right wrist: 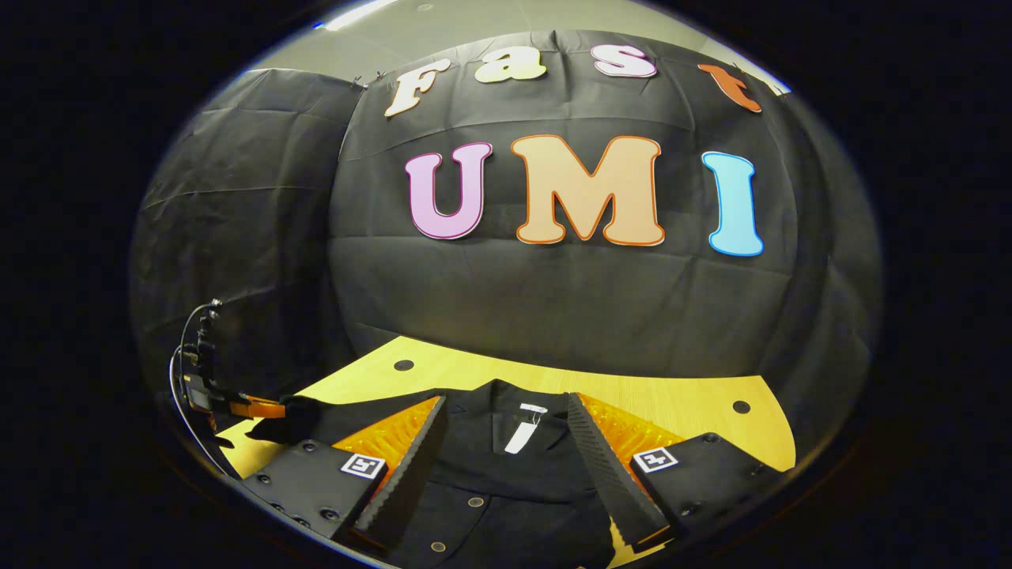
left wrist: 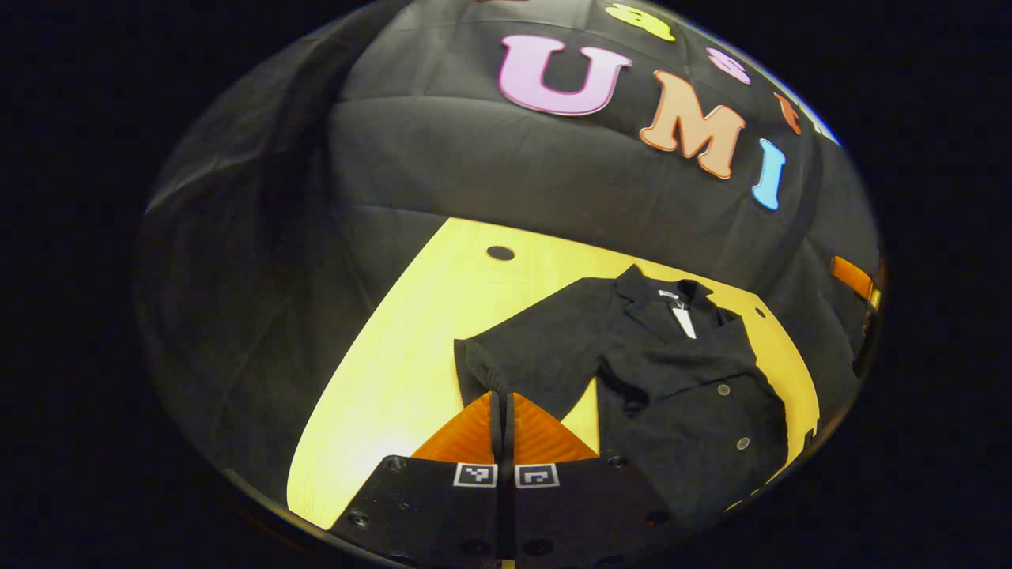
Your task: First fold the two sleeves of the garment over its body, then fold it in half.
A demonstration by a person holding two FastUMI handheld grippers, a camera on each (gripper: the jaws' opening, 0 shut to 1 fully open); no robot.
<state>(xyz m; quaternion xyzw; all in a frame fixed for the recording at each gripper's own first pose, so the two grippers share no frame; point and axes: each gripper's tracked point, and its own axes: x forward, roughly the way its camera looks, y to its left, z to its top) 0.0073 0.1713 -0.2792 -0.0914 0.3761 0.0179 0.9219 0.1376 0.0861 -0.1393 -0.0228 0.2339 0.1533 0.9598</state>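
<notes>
Garment [left wrist: 672,379]: black jacket, flat on yellow table [left wrist: 411,348]. Left gripper [left wrist: 503,411] pinched closed on its sleeve cuff [left wrist: 474,363]. Right gripper [right wrist: 506,442] spread wide over the collar, empty.

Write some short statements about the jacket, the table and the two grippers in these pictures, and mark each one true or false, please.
1. The left gripper has its fingers closed at the cuff of the jacket's sleeve. True.
2. The right gripper is shut. False: its fingers stand wide apart over the jacket's collar area.
3. The jacket is white. False: it is black, with a small white tag at the collar.
4. The jacket lies on a yellow wooden table. True.
5. The jacket is already folded in half. False: its body lies spread out, and the sleeve at the left gripper lies out to the side.
</notes>
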